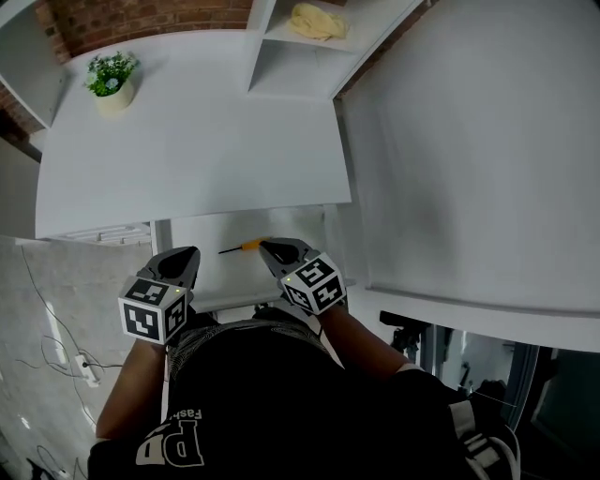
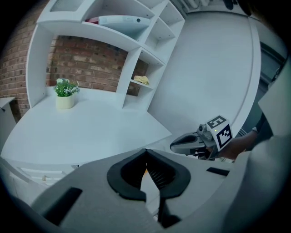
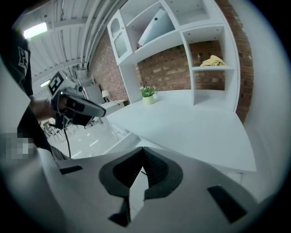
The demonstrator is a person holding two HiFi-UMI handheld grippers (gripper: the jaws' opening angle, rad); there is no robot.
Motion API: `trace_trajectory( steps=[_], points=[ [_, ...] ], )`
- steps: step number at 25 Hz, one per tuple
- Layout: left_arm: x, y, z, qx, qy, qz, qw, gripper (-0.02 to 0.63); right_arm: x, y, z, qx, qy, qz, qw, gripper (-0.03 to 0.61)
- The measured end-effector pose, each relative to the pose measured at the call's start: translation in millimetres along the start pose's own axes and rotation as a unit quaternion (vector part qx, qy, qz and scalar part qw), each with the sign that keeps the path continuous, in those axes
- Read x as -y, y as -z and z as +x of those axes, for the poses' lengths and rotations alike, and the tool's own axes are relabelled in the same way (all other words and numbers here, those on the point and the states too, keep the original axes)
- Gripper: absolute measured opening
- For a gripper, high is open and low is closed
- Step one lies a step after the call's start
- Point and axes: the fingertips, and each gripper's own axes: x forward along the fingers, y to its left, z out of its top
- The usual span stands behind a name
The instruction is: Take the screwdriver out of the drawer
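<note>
An open white drawer (image 1: 220, 277) juts out under the white desk (image 1: 206, 159). In it lies the screwdriver (image 1: 246, 246), with an orange handle and a thin black shaft pointing left. My right gripper (image 1: 266, 247) hangs over the drawer with its jaws shut and its tip right beside the handle's end; I cannot tell if they touch. My left gripper (image 1: 191, 253) is shut and empty over the drawer's left edge. In the left gripper view a sliver of orange (image 2: 146, 172) shows below the shut left gripper (image 2: 146, 150). The right gripper (image 3: 143, 149) is shut in its own view too.
A small potted plant (image 1: 112, 80) stands at the desk's far left. Shelves at the back hold a yellow cloth (image 1: 314, 21). A large white panel (image 1: 469, 159) rises to the right of the desk. Cables (image 1: 75, 361) lie on the floor at the left.
</note>
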Motion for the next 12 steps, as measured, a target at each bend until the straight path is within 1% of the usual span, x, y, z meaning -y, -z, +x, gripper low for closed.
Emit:
trace_trajectory(
  steps=[3, 5, 8, 12],
  points=[
    [-5.3, 16.2, 7.1, -0.034, 0.02, 0.003, 0.9992, 0.015, 4.2, 22.2, 20.5, -0.054, 0.013, -0.049, 0.997, 0.006],
    [-7.9, 26.8, 9.3, -0.05, 0.028, 0.008, 0.9983, 0.015, 6.8, 38.7, 35.1, -0.088, 0.016, -0.088, 0.992, 0.007],
    [-12.1, 39.7, 9.3, -0.068, 0.036, 0.01, 0.997, 0.015, 9.0, 57.8, 54.8, -0.131, 0.014, -0.15, 0.98, 0.008],
    [-18.9, 55.0, 5.7, -0.084, 0.039, 0.002, 0.9957, 0.015, 8.5, 84.7, 75.3, -0.187, 0.001, -0.206, 0.96, 0.008]
  ],
)
